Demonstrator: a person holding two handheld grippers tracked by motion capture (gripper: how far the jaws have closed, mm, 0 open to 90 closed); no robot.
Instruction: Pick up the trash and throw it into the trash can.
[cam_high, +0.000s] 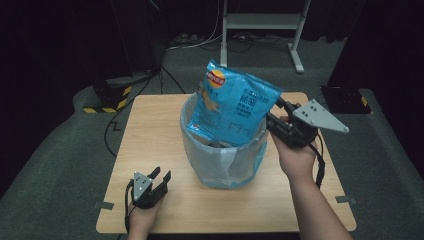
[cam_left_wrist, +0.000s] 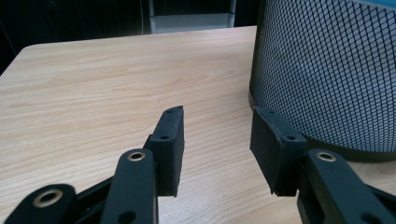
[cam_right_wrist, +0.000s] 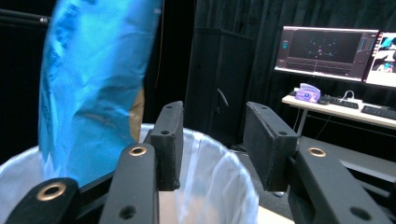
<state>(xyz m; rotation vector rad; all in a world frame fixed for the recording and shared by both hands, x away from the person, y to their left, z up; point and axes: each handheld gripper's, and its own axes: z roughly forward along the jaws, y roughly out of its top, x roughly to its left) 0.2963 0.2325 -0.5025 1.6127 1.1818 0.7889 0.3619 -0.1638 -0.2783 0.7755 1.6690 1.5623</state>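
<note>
We see the crisp bag (cam_high: 235, 102) standing upright in the bin (cam_high: 220, 165), top upward. It stands just left of our right tongs (cam_right_wrist: 212, 140), which are spread and empty. Our left tongs (cam_left_wrist: 217, 140) are spread too.

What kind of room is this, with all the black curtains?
Probably a lab or recording studio. Dark curtains hang around one small wooden table, computer monitors glow on a side desk, and cables trail over the grey floor.

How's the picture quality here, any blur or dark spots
High view: lit wooden table, dark surroundings, blue crisp bag sharp. Right gripper view: that bag smeared, glowing monitors clear. Left gripper view: black mesh bin crisp, even light.
</note>
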